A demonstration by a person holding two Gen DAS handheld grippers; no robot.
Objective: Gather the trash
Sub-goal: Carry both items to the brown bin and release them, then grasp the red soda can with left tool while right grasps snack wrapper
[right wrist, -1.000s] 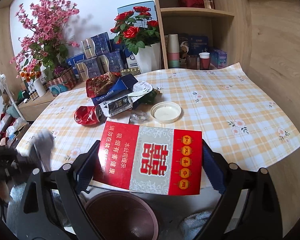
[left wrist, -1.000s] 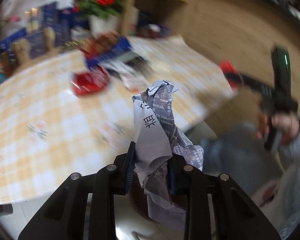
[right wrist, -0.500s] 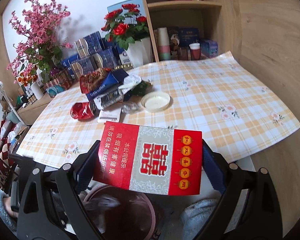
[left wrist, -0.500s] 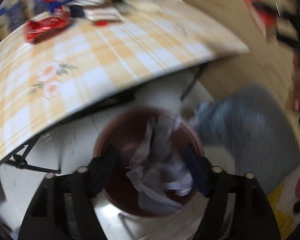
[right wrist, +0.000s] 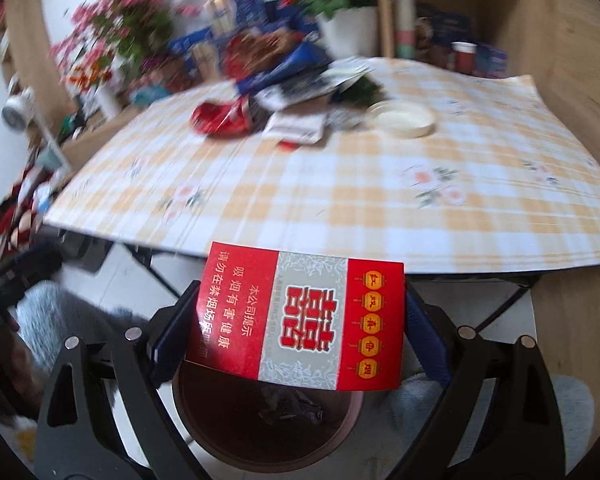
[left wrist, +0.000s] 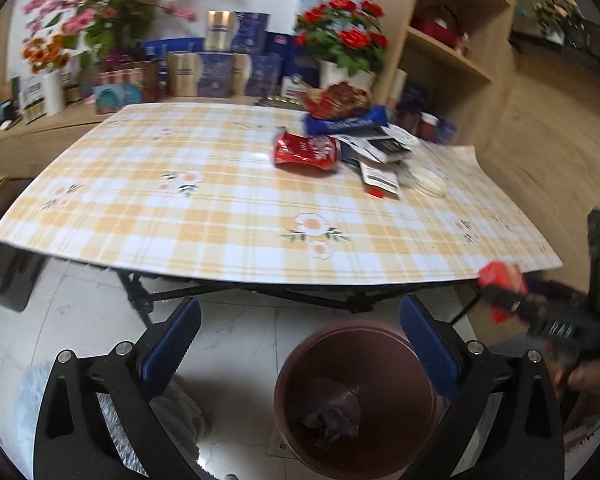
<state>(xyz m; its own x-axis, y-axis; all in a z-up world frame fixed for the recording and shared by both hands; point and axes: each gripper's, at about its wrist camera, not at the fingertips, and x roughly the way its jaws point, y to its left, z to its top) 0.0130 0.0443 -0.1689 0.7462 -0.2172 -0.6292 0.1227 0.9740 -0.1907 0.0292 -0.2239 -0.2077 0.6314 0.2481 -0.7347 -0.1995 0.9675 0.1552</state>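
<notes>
Table edge (right wrist: 340, 256) – bin (right wrist: 220, 436) beneath.

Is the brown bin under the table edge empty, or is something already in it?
Not empty: crumpled paper lies at the bottom of the brown bin.

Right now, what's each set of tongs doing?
Left tongs: opening, nothing between them, above the bin.
Right tongs: closed on the red carton.
</notes>
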